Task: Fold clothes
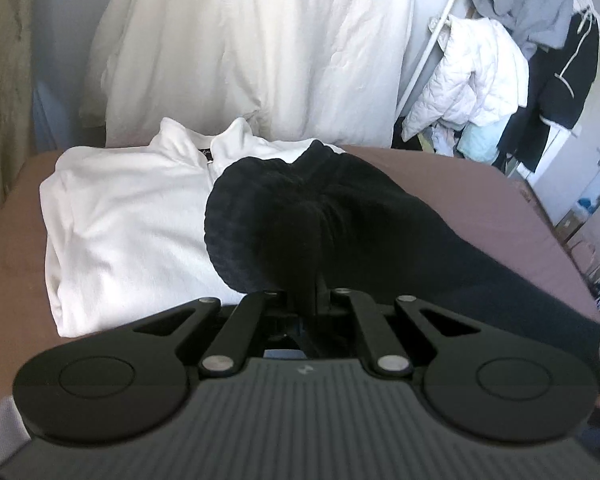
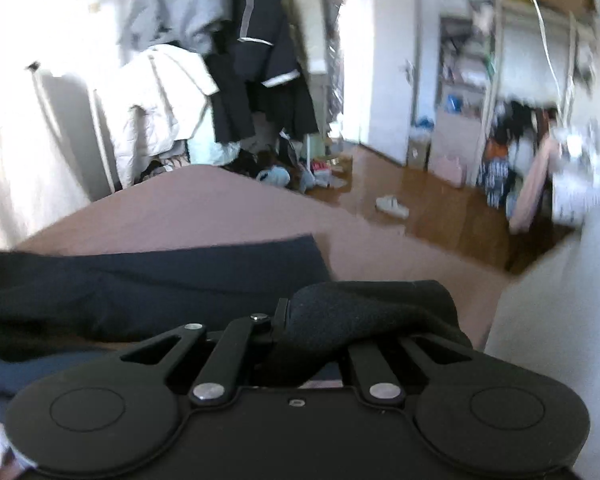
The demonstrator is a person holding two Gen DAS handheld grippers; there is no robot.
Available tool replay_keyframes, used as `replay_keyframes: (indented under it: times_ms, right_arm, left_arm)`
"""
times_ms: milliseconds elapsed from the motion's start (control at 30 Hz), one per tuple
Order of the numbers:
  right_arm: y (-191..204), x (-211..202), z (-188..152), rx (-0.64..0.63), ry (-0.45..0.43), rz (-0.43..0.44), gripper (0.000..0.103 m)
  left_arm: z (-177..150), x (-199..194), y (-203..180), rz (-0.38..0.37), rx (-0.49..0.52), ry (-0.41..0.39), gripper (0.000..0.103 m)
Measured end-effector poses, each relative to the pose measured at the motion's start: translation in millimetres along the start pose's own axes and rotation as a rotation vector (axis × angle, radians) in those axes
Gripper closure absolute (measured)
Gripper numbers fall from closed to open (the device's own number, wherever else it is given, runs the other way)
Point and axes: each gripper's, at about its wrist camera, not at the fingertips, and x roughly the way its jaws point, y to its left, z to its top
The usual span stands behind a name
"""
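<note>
Dark cloth, a navy or black garment [image 1: 380, 240], is what I have in both hands right now. It lies stretched across the mauve bed [image 1: 480, 184], with one bunched end raised and pinched in my left fingers [image 1: 314, 280], which are drawn together tight on a thick ribbed wad of it. My right fingers [image 2: 312, 332] are likewise closed on another lump of the same fabric at the near edge of the bed; the cloth drapes over them, so I see the grip more by the bunching than by the tips themselves. Between the two grips the garment runs as a long flat band, not yet doubled over, so I judge this fold as only begun.

Just beside it, touching the raised dark end, sits a white collared shirt [image 1: 128, 224] already folded into a neat block on the bed. That one looks finished to me.

Behind the bed hangs a pale duvet or sheet [image 1: 252, 40]. Further off, a rack [image 2: 228, 60] loaded with jackets and a heap on the wooden floor [image 2: 420, 208] suggest plenty more, though I cannot tell whether those belong to this job.
</note>
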Motion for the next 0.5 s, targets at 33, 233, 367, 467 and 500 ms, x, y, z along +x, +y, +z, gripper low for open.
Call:
replay_keyframes:
  times_ms: [33, 233, 367, 467, 500]
  right_arm:
    - [0.8, -2.8, 7.2, -0.002, 0.006, 0.005, 0.098]
    - [17.6, -4.1, 30.6, 0.007, 0.083, 0.023, 0.098]
    - [24.8, 2.5, 27.8, 0.001, 0.114, 0.031, 0.098]
    - [24.1, 8.3, 27.0, 0.039, 0.131, 0.01, 0.098]
    - [21.9, 11.4, 25.7, 0.043, 0.134, 0.014, 0.098]
  left_arm:
    - [2.2, 1.2, -2.7, 0.005, 0.003, 0.007, 0.1]
    - [5.6, -3.0, -0.9, 0.003, -0.021, 0.014, 0.1]
    - [5.4, 2.1, 1.3, 0.021, -0.021, 0.003, 0.1]
    - [8.3, 7.1, -0.5, 0.026, -0.03, 0.007, 0.1]
    - [11.3, 8.7, -0.5, 0.022, -0.037, 0.007, 0.1]
